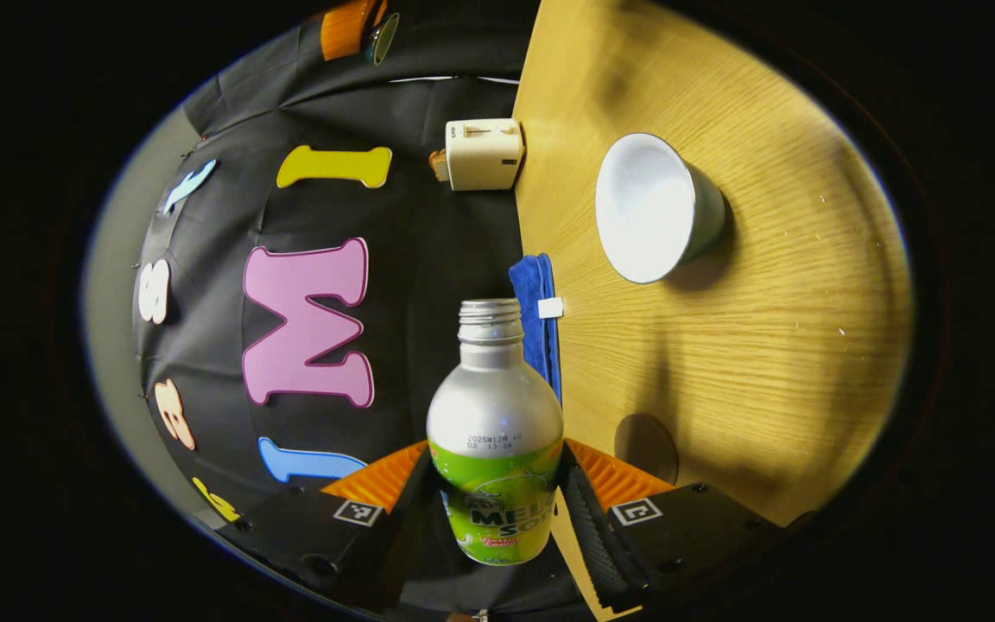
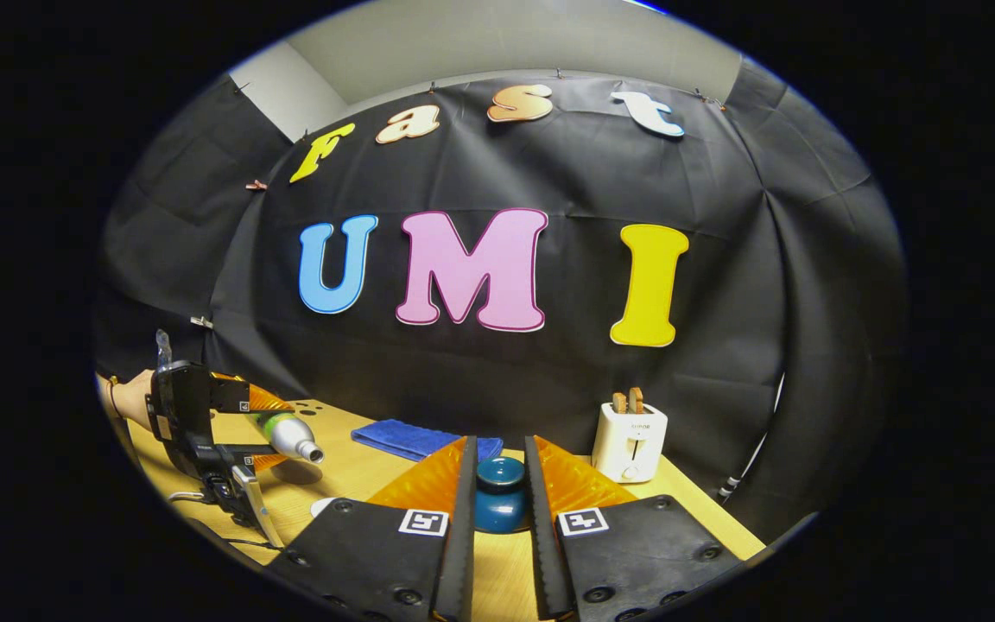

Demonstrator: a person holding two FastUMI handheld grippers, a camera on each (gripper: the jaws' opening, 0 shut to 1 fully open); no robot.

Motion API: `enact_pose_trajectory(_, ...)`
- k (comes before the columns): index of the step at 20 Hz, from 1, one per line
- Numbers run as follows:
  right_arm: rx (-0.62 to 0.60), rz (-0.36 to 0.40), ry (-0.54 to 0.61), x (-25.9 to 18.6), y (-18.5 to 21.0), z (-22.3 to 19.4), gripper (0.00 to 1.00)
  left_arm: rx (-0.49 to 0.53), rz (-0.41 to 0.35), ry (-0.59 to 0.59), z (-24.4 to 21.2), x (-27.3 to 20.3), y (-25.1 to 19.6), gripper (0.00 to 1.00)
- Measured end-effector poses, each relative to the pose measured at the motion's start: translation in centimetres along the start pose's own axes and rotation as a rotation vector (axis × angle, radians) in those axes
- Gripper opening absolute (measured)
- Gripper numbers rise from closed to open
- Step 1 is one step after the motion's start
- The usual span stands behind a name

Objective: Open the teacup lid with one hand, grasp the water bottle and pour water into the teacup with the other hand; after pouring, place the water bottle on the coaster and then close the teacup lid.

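Cloth (image 2: 415, 439) left of toaster (image 2: 630, 443), on table (image 2: 359, 471).

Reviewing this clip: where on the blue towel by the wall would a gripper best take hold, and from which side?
Probably the blue towel's free front edge, approached from the table's open side, low and nearly level. It lies flat and folded against the booth wall, so there is no raised part to pinch; one finger would likely need to slide beneath the fold.

Left view rolled sideways; right level; both see toaster (image 1: 484, 154).
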State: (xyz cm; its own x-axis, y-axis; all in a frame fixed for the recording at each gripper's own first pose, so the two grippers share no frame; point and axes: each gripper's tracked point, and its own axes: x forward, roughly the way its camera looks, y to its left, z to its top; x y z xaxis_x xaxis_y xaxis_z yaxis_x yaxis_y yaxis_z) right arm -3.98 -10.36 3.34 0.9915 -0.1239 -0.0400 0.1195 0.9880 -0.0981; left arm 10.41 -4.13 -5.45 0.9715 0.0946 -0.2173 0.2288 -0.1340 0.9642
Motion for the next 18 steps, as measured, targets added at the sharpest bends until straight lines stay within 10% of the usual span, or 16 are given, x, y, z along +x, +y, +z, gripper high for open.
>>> enact_pose_trajectory(18, 0.011, -0.002, -0.015, -0.3, -0.5, 0.7, 0.31, 0.222, 0.032, -0.023, 1.4, 0.5, 1.6, 0.82)
